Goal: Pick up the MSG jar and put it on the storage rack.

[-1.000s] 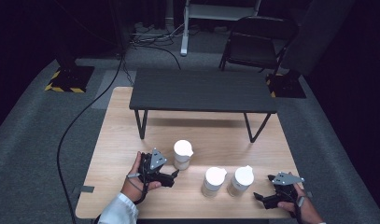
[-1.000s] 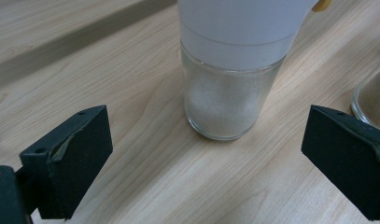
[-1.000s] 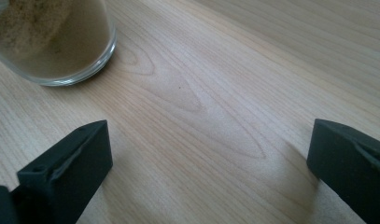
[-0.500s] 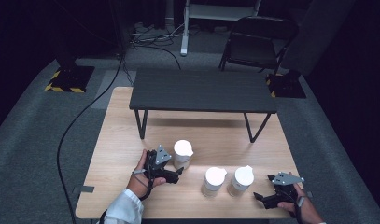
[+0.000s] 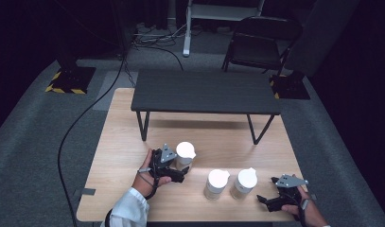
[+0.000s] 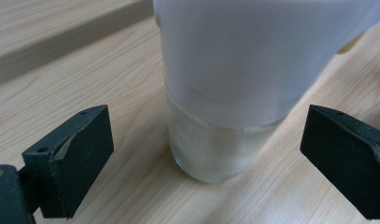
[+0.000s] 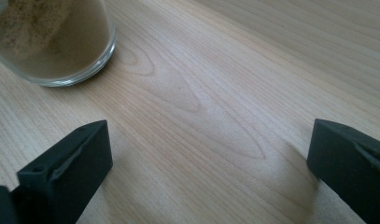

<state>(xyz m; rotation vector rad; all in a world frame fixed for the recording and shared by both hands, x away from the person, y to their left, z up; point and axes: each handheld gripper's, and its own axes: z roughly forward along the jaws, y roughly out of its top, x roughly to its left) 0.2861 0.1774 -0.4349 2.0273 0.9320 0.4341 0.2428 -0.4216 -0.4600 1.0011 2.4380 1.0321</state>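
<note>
Your left gripper [image 5: 179,171] just closed in on the jar [image 6: 225,93]; jaws wide open, straddling it. Right gripper [image 5: 269,201] open, empty.

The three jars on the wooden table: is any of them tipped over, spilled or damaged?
Nothing stands out. All three jars stand upright on the wooden table: one jar in front of the open left gripper, two more side by side nearer the right gripper. No spill or damage is visible.

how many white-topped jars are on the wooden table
3. One jar stands right beside the left gripper; a second and a third stand side by side near the table's front edge, left of the right gripper.
</note>
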